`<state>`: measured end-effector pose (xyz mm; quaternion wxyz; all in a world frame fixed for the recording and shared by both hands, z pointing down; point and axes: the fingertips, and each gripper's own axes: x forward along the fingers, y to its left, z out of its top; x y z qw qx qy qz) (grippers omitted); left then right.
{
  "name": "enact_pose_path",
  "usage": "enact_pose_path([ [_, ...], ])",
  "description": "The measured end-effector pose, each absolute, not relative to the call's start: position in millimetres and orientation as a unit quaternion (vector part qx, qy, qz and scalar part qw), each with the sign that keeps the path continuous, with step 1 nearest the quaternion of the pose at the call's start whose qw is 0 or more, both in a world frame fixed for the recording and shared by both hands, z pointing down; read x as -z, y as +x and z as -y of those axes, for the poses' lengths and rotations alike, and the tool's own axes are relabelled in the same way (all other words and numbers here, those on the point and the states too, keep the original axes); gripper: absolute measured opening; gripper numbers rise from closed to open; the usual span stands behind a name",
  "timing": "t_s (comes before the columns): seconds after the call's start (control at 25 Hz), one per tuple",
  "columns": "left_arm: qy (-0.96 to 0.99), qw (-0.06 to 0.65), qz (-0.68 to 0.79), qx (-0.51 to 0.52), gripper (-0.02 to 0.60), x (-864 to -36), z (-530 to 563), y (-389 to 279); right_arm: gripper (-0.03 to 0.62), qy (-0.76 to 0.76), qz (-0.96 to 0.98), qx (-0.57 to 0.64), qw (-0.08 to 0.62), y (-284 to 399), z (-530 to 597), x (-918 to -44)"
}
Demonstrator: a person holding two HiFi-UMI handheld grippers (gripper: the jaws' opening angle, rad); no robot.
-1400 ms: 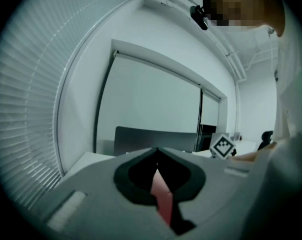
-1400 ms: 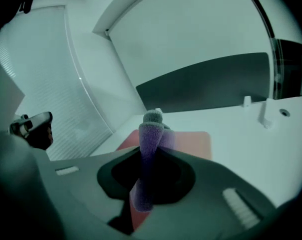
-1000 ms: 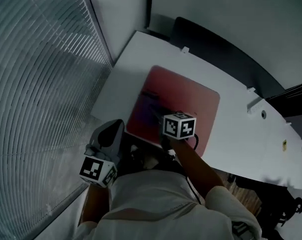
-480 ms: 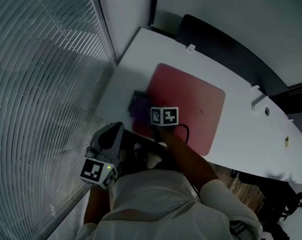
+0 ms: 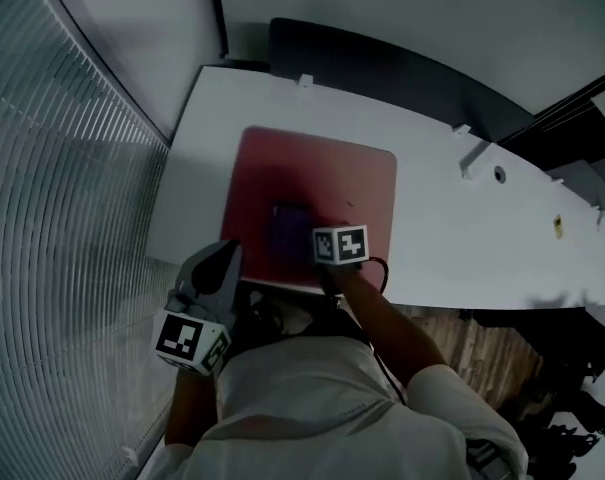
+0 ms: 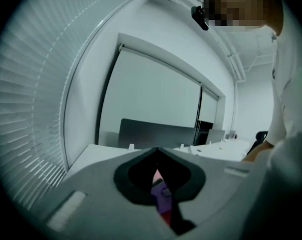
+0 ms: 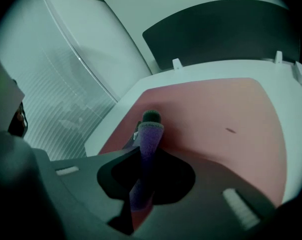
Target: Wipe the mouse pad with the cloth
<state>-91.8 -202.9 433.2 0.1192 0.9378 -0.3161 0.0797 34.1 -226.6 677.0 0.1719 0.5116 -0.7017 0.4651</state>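
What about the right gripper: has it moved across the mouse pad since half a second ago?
Yes. The right gripper, shut on the cloth, has slid right, from the mouse pad's left edge toward its middle.

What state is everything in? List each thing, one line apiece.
right tool, shut on the cloth, down at the mouse pad.
cloth, bunched, pinched in the right tool, resting on the mouse pad.
mouse pad, flat on the desk, one dark speck showing.
left tool, shut, empty, held at the desk's near edge.
blinds, lowered.
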Motion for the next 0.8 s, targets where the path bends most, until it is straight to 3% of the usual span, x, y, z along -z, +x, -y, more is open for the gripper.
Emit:
enact_pose_path([
  [0.16,0.946,0.115,0.290,-0.082,0.002,-428,195,-46,0.048,0.539,0.684,-0.451,0.198,91,189,-686],
  [0.36,0.953,0.120,0.267,-0.076,0.002,-420,182,7,0.048,0.562,0.662,-0.462,0.181,161,148,-687],
  [0.8,0.957,0.124,0.254,-0.065,0.002,-421,171,76,0.048,0.616,0.602,-0.471,0.189,293,67,-693],
])
